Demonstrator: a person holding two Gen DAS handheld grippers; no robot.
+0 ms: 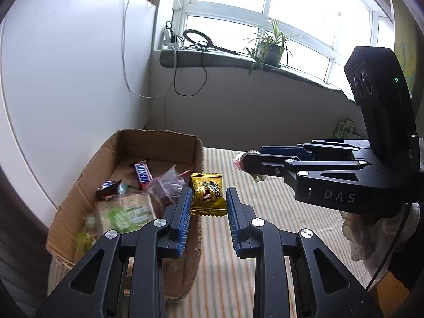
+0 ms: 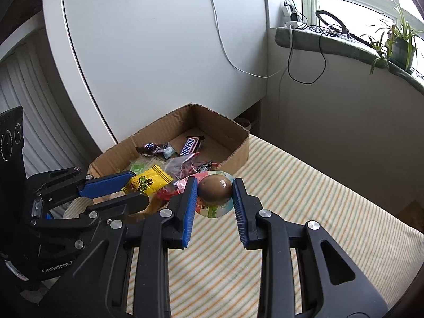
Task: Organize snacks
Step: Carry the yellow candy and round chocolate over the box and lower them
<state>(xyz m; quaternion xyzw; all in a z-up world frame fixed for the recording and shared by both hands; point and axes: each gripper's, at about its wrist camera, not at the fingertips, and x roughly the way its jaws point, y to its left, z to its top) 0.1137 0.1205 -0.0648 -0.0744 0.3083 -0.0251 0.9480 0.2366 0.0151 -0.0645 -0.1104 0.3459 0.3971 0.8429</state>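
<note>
My left gripper (image 1: 208,198) is shut on a yellow snack packet (image 1: 208,197) and holds it above the right rim of a cardboard box (image 1: 106,148); the packet also shows in the right wrist view (image 2: 147,182). My right gripper (image 2: 215,194) is shut on a packaged brown egg (image 2: 215,190) just right of the box (image 2: 238,153), above the striped cloth. In the left wrist view the right gripper (image 1: 245,163) holds the egg pack (image 1: 239,161) at the right. The box holds a Snickers bar (image 1: 143,175), a green cracker pack (image 1: 127,212) and several other wrapped snacks.
A striped cloth (image 2: 304,212) covers the surface. A white cabinet (image 2: 159,53) stands behind the box. A window sill (image 1: 225,61) carries a potted plant (image 1: 273,45), a ring light and dangling cables. A green packet (image 1: 344,128) lies at the far right.
</note>
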